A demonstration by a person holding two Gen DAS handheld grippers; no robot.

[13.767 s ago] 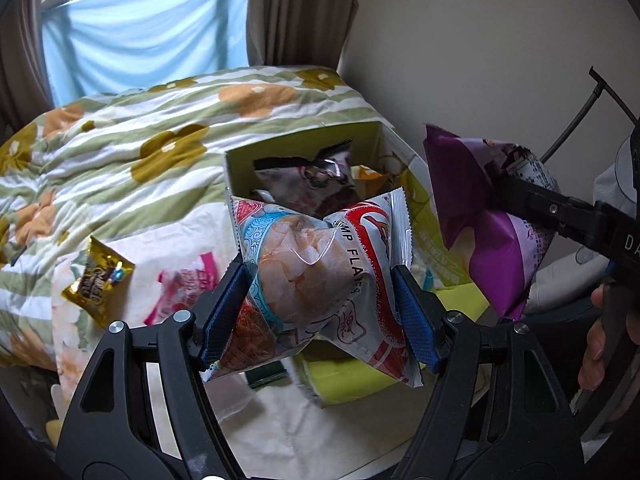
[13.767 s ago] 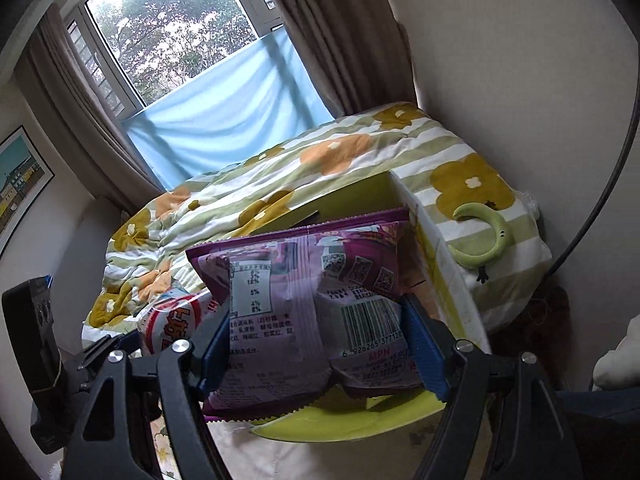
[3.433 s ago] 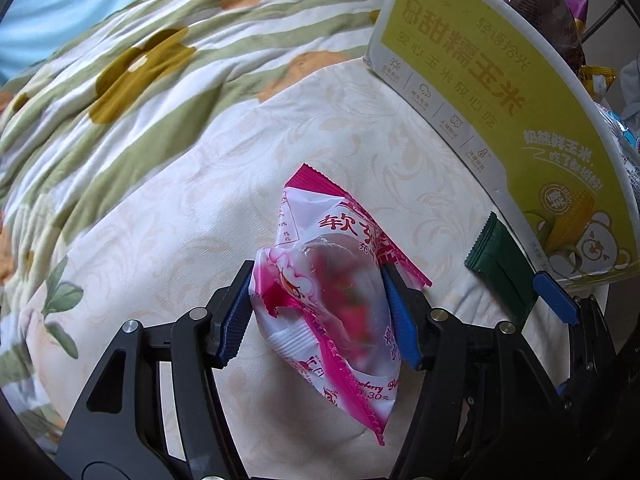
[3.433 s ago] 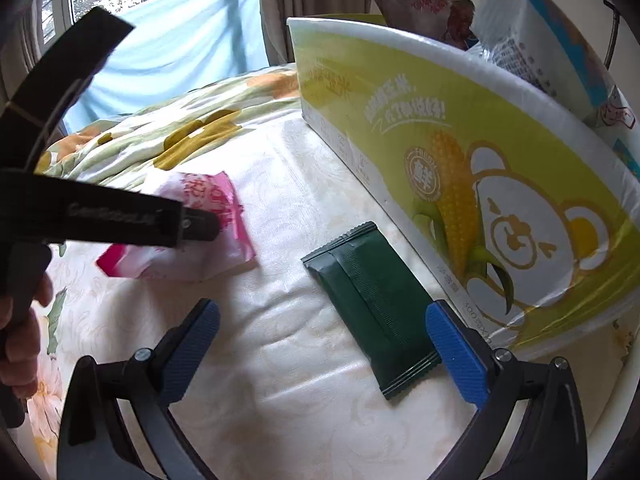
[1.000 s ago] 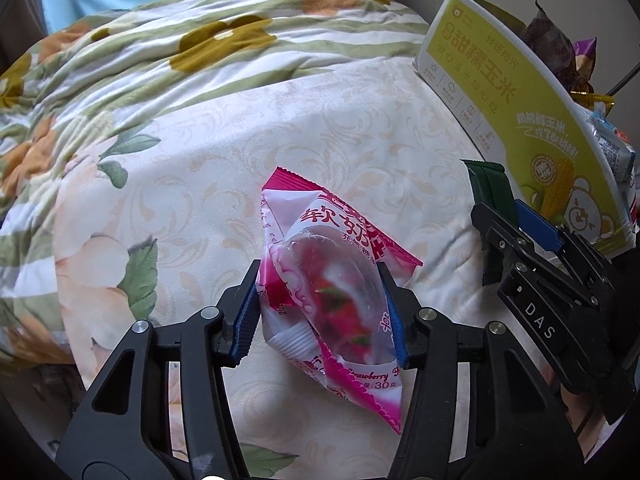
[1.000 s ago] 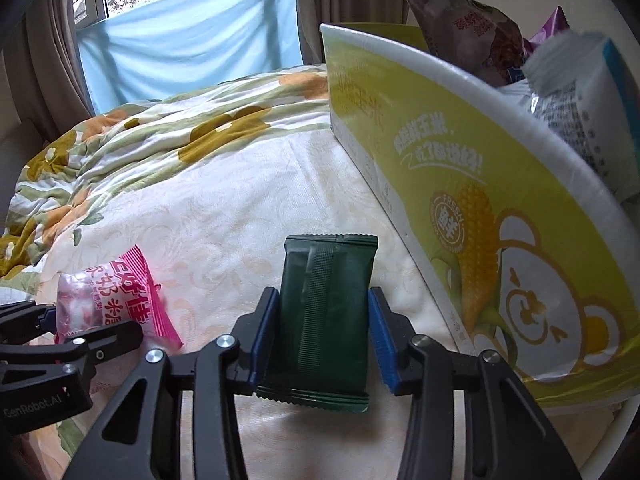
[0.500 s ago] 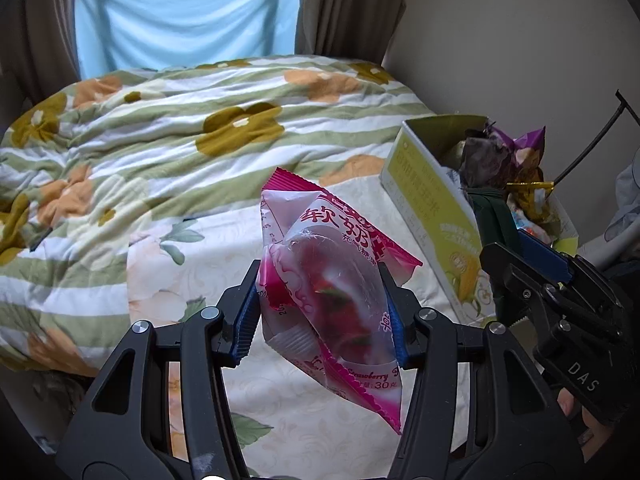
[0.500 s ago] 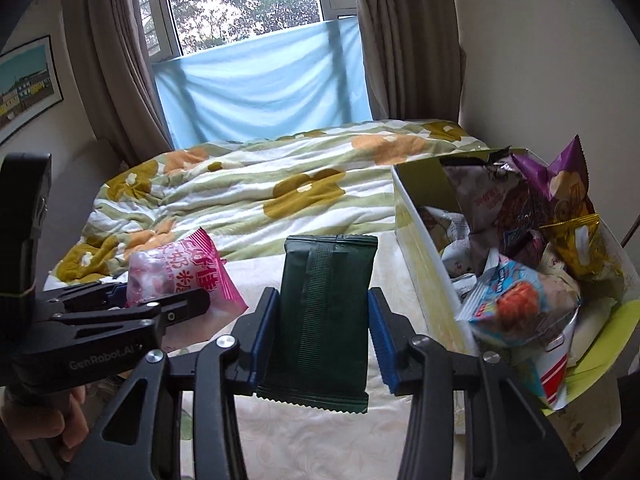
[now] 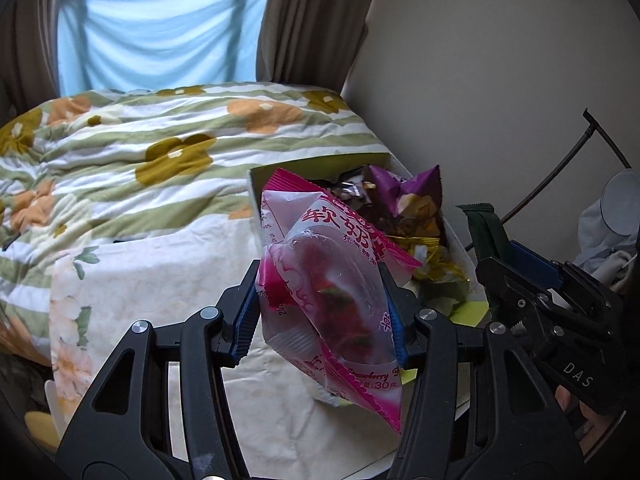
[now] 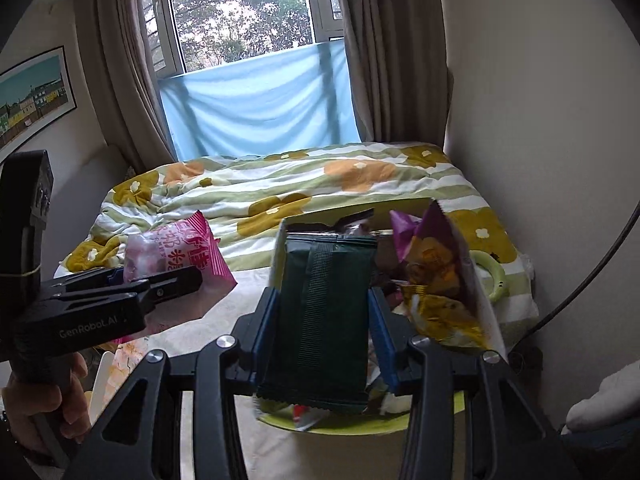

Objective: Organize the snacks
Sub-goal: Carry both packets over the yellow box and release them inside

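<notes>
- Striped green-and-white quilt [image 10: 280,184] with orange and mustard flowers spreads across the bed up to the window; it's the backdrop, and I see no loose snacks on it from either camera.
- Cream floral cloth [image 9: 160,276] lies nearer me, the surface the box sits on.
- Yellow-green cardboard box [image 9: 320,162] stands open at the bed's right edge, against the wall, so it's where the snacks collect. A purple bag [image 10: 434,240] and a gold wrapper [image 10: 440,316] stick up above its rim; it looks nearly full.
- Left gripper [image 9: 322,322] is mine, clenched on the pink strawberry candy bag [image 9: 328,288]. The blue pads pinch the puffy middle, where I judge the grip to be firmest. The bag hangs in the air in front of the box's near-left corner, so I judge I'm carrying it in.
- Right gripper [image 10: 322,332] is squeezed onto the dark green packet [image 10: 326,320], held upright by its long sides and raised in front of the box opening. I guess upright lets it slide down between the bags.
- My read: both packs are lifted and close to the drop; the next move needs a gap among the crowded bags, and the airy pink bag could perch on top and slip off.
</notes>
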